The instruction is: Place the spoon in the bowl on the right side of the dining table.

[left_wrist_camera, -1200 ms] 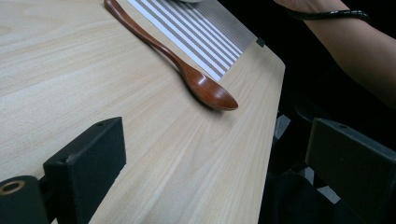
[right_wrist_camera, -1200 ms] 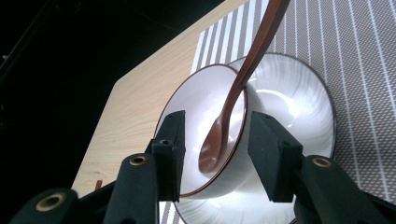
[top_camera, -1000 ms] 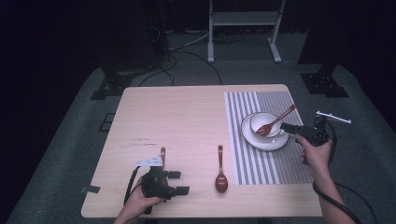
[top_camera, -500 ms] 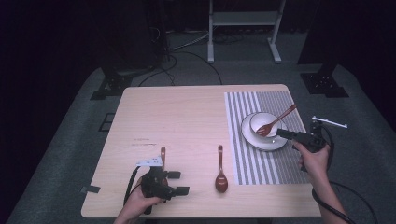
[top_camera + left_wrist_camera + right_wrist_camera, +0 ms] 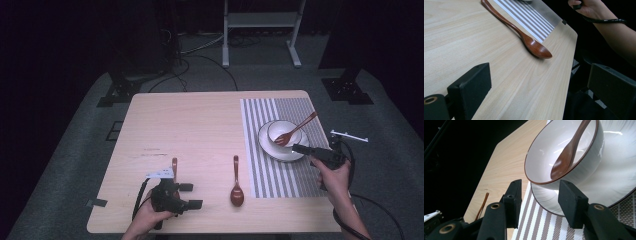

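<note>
Bowl [image 5: 574, 157] on plate [image 5: 614, 182], spoon [image 5: 566, 157] inside

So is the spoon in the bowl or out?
In: the spoon has its head inside the bowl, handle leaning over the rim.

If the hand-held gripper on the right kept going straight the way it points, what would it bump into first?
Most likely the white bowl holding a wooden spoon: the right hand-held gripper points its open jaws at the bowl's near wall, just above the plate.
</note>
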The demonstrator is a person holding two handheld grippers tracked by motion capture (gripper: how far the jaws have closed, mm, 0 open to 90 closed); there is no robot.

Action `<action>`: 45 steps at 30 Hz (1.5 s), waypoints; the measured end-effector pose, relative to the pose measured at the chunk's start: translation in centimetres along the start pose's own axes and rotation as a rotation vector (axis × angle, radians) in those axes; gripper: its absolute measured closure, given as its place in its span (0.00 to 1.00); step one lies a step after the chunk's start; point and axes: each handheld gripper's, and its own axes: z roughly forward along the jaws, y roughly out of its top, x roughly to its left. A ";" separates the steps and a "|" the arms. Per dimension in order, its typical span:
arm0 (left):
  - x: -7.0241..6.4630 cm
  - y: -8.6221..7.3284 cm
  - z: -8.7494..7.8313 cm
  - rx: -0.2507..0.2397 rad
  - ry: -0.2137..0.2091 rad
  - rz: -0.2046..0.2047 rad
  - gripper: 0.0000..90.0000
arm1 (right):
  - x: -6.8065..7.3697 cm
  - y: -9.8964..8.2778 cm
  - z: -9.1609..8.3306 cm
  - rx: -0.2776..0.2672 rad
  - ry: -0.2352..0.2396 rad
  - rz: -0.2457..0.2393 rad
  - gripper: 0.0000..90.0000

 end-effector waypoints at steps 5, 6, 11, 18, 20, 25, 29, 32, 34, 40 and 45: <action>0.0 0.0 -0.1 -0.003 0.002 0.000 0.04 | 0.1 -0.4 0.1 0.007 0.007 -0.004 0.58; 0.0 0.0 -0.1 -0.002 0.001 0.001 0.04 | 0.2 -0.6 0.2 0.008 0.009 -0.004 0.58; 0.0 0.0 -0.1 -0.003 0.001 0.001 0.04 | 0.2 -1.4 0.2 0.018 0.024 0.000 0.57; 0.0 0.0 0.0 0.000 0.002 0.001 0.04 | 0.2 -2.4 0.5 0.030 0.035 -0.005 0.56; 0.0 0.0 0.0 0.000 0.001 0.000 0.04 | 0.2 -2.6 0.5 0.033 0.037 -0.002 0.56; 0.0 0.0 -0.1 -0.002 0.002 -0.001 0.04 | 0.2 -3.3 0.8 0.041 0.044 -0.006 0.56; 0.0 0.0 -0.1 -0.001 0.002 -0.002 0.04 | 0.4 -3.9 1.0 0.049 0.051 -0.012 0.55; 0.0 0.0 -0.1 0.000 0.002 -0.004 0.04 | 0.5 -4.5 1.2 0.052 0.060 -0.014 0.55; 0.0 0.0 -0.1 -0.001 0.002 -0.005 0.04 | 0.6 -4.8 1.4 0.054 0.061 -0.017 0.55; 0.0 0.0 -0.1 0.000 0.001 -0.007 0.04 | 0.9 -5.4 1.3 0.061 0.059 -0.036 0.55; 0.0 -0.1 -0.1 0.002 -0.002 -0.007 0.04 | 1.1 -5.8 1.2 0.056 0.051 -0.050 0.55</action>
